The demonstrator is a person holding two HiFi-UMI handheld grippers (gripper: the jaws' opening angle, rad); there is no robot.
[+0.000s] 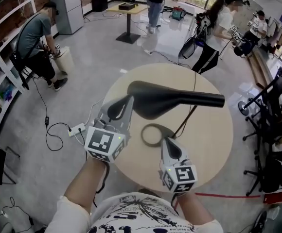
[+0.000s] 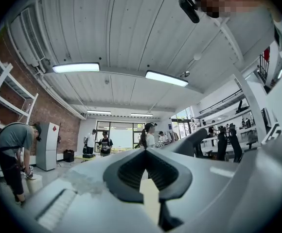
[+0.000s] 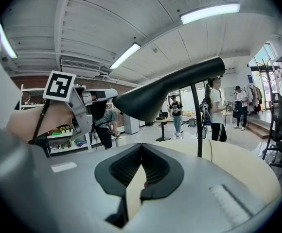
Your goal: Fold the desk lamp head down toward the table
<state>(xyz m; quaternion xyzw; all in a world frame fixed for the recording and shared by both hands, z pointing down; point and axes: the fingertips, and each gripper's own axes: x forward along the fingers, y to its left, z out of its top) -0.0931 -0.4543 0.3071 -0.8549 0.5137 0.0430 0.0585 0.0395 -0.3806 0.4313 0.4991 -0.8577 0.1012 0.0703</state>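
Note:
A black desk lamp stands on the round wooden table (image 1: 209, 144). Its long head (image 1: 165, 101) lies about level, high above its ring base (image 1: 153, 135). My left gripper (image 1: 129, 100) is shut and empty, its tips at the left rim of the lamp head; I cannot tell if they touch. In the left gripper view the jaws (image 2: 146, 152) point up at the ceiling. My right gripper (image 1: 164, 141) is shut and empty, low by the ring base. The right gripper view (image 3: 141, 147) shows the lamp head (image 3: 170, 91) overhead, its thin stem (image 3: 197, 120) and the left gripper (image 3: 90, 110).
The lamp's cord (image 1: 192, 89) runs over the table's far edge. A power strip (image 1: 78, 129) with cables lies on the floor at left. Office chairs (image 1: 272, 140) stand at right, shelves (image 1: 0, 57) at left. Several people stand or crouch around the room.

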